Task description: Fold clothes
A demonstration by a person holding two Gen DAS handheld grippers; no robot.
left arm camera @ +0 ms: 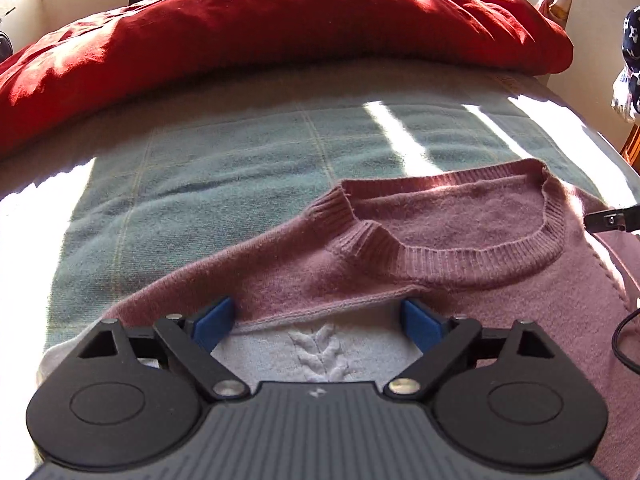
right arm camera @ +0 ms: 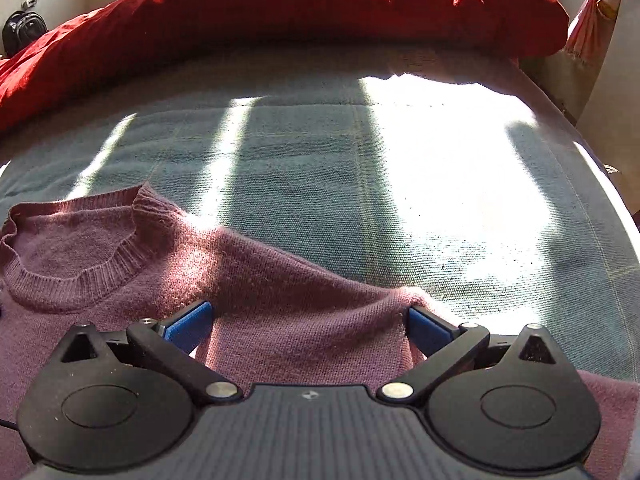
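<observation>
Left side, left wrist view: left gripper (left arm camera: 318,322) low over the bed, blue fingers (left arm camera: 212,320) spread wide apart, holding nothing. Between and just ahead of the fingers: a folded edge of the pink sweater (left arm camera: 460,280), with a white cable-knit garment (left arm camera: 316,348) showing underneath it, directly below the gripper. Sweater spread flat on the green blanket (left arm camera: 208,200), ribbed neckline (left arm camera: 472,256) open toward the far side and lying right of centre in this view. Across the far side of the bed: a red duvet (left arm camera: 280,32), bunched and partly sunlit. At the right edge of this view: a black tip of the other gripper, touching or just above the sweater; contact cannot be told. A black cable (left arm camera: 624,344) lies at the lower right edge. Right side, right wrist view: right gripper (right arm camera: 310,326) low over the sweater's shoulder area, blue fingers (right arm camera: 426,330) likewise spread wide, gripping nothing. Knit fabric lies between the fingers and rises in a small ridge just beside the right finger. Neckline at the left of this view; bare blanket with bright sun stripes to the right. Far left background: a black backpack (right arm camera: 22,30) against the wall.
</observation>
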